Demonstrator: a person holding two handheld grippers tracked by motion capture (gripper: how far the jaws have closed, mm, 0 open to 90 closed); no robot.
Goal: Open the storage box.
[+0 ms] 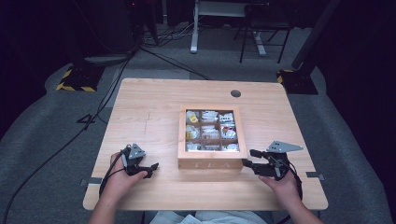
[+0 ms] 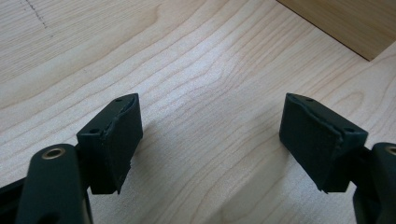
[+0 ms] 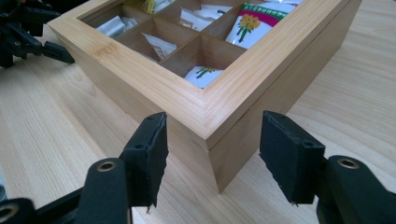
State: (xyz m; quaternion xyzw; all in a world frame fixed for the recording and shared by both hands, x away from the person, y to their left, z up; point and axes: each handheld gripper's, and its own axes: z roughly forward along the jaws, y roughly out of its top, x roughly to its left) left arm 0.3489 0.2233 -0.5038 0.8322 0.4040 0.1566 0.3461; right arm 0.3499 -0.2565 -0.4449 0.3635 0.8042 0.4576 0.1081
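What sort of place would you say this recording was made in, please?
Probably a lab or studio set up for recording: a lone wooden table on grey carpet, cables trailing across the floor, and dark stands with hazard-striped bases around it.

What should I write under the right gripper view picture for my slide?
Open right gripper straddling the near corner of the wooden tea box, tea bags visible inside.
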